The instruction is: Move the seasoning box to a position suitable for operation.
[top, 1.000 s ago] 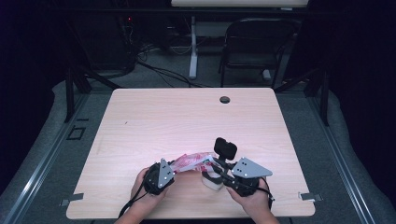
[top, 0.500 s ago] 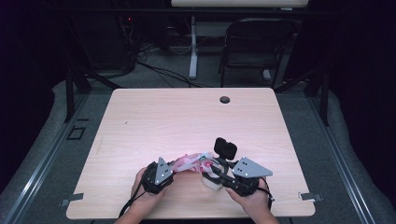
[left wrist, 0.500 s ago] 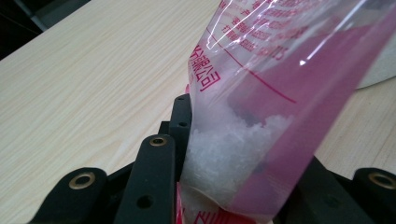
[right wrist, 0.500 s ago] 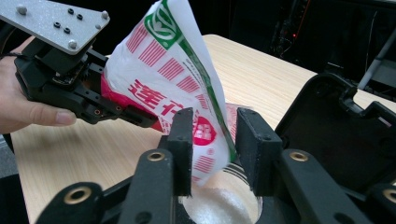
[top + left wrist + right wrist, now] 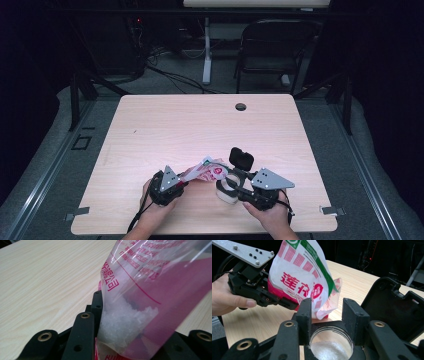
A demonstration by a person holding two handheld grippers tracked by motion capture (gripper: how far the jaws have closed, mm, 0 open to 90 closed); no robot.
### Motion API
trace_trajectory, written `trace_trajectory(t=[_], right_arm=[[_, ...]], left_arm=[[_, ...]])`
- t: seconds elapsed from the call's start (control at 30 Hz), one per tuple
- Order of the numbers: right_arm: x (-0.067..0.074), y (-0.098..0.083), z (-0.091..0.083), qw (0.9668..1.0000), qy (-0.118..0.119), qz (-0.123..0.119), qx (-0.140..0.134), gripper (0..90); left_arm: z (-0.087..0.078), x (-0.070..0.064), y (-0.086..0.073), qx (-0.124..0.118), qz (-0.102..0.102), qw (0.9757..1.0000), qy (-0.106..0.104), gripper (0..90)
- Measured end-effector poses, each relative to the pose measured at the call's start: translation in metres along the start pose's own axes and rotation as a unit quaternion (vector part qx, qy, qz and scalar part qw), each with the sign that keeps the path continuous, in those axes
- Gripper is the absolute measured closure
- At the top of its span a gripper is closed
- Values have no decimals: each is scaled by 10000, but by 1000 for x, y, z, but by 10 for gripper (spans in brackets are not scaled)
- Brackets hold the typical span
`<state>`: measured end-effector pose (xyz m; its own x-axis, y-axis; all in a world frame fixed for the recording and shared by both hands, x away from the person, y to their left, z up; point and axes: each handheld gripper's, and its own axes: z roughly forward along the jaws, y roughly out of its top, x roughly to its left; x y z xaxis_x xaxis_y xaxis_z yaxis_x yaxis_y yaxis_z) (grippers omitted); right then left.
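My left gripper is shut on the bottom end of a pink and white plastic bag. The bag is tilted, with its open end over a small clear jar. White crystals lie inside the bag next to the jaws. My right gripper is shut on the jar, which stands on the table and holds white grains at its bottom. The jar's black flip lid stands open behind it.
The light wood table has a round cable hole near its far edge. Both hands work close to the front edge. A dark chair and cables sit on the floor beyond the table.
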<state>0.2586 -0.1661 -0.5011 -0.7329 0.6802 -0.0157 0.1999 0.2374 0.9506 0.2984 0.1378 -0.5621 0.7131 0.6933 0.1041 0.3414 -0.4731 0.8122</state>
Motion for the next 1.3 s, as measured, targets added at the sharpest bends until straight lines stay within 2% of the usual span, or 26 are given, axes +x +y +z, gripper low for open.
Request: trace_trajectory(t=[0.2,0.37,0.63,0.83,1.0,1.17,1.27,1.3], right_arm=[[-1,-1,-2,10000,-60,-3,27,602],[-3,-3,-2,9999,-95,64,33,604],[-6,-5,-2,9999,-109,115,46,604],[-7,-5,-2,9998,-94,163,39,603],[-7,-6,-2,9998,-98,171,50,603],[-8,-6,-2,9998,-96,167,68,604],[-8,-6,-2,9998,-99,171,65,604],[-8,-6,-2,9998,-103,178,69,604]], left_arm=[[0,4,-1,21,-160,9999,-49,726],[1,8,-2,51,-370,9992,-127,726],[2,12,-3,101,-464,9988,-133,727],[2,17,-5,141,-683,9974,-165,727],[4,25,-9,286,-984,9944,-250,727],[5,29,-12,323,-1155,9924,-270,729],[5,34,-14,256,-1471,9880,-395,733],[5,36,-14,243,-1493,9877,-402,734]])
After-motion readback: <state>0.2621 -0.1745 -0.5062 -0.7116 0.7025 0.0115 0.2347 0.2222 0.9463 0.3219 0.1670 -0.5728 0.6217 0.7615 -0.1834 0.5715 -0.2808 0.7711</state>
